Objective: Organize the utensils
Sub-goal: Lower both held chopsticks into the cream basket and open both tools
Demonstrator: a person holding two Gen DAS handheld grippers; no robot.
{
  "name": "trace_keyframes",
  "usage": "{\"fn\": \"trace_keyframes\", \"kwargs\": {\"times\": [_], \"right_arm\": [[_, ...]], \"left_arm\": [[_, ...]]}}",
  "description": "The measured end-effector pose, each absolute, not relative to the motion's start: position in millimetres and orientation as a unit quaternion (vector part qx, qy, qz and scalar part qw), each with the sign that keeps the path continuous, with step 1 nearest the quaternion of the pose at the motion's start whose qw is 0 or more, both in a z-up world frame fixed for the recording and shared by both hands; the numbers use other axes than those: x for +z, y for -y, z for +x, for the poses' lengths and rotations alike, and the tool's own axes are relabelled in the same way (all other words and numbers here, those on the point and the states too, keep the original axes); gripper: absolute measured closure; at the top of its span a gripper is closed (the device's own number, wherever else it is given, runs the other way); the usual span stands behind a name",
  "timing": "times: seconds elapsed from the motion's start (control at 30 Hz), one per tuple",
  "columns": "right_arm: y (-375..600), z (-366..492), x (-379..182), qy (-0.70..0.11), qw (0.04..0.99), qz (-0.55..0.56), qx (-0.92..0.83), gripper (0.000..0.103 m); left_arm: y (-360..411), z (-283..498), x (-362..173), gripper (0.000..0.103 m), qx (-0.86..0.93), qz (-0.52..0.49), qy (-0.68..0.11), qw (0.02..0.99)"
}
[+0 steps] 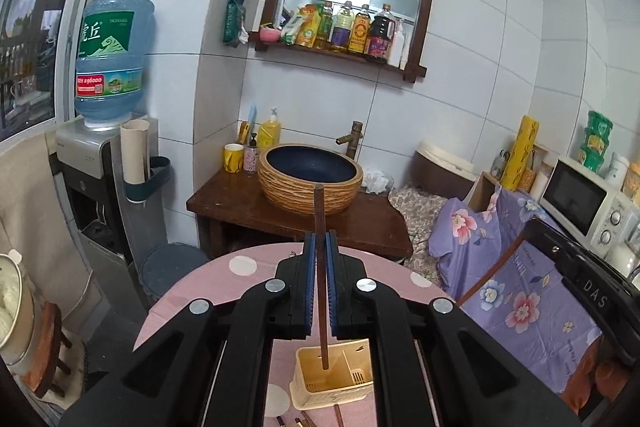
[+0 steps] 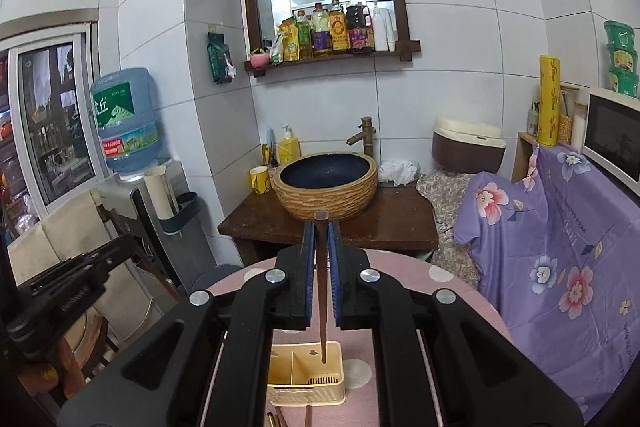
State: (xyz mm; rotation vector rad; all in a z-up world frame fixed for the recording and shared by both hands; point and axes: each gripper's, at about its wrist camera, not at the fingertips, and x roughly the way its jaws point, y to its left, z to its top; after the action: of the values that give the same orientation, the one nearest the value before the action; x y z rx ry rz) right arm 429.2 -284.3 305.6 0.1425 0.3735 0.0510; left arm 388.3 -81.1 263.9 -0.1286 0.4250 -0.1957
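Note:
My left gripper [image 1: 320, 243] is shut on a dark brown chopstick [image 1: 321, 291], held upright with its tip over the left compartment of a cream plastic utensil holder [image 1: 304, 393] on the pink table. My right gripper [image 2: 321, 233] is shut on another brown chopstick [image 2: 322, 307], upright, with its pointed tip above the right compartment of the same holder [image 2: 308, 393]. More brown utensils [image 2: 308, 417] lie on the table just in front of the holder; they also show in the left wrist view [image 1: 339, 415].
The round pink dotted table [image 1: 192, 291] carries the holder. Behind it stands a wooden stand with a basin [image 1: 310, 181]. A water dispenser [image 1: 108, 163] is at left, a purple floral cloth [image 2: 560, 247] and microwave [image 1: 580, 199] at right. The other gripper's body [image 1: 592, 279] is at my right.

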Motion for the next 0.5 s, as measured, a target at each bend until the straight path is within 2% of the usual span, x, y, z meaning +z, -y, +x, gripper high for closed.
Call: {"fn": "trace_keyframes", "kwargs": {"times": [0.3, 0.5], "right_arm": [[277, 459, 216, -0.255, 0.963, 0.083, 0.032, 0.095], [286, 471, 185, -0.281, 0.954, 0.099, 0.024, 0.095]], "left_arm": [[102, 409, 183, 0.097, -0.096, -0.041, -0.270, 0.957], [102, 422, 144, 0.097, -0.092, -0.044, -0.312, 0.945]]}}
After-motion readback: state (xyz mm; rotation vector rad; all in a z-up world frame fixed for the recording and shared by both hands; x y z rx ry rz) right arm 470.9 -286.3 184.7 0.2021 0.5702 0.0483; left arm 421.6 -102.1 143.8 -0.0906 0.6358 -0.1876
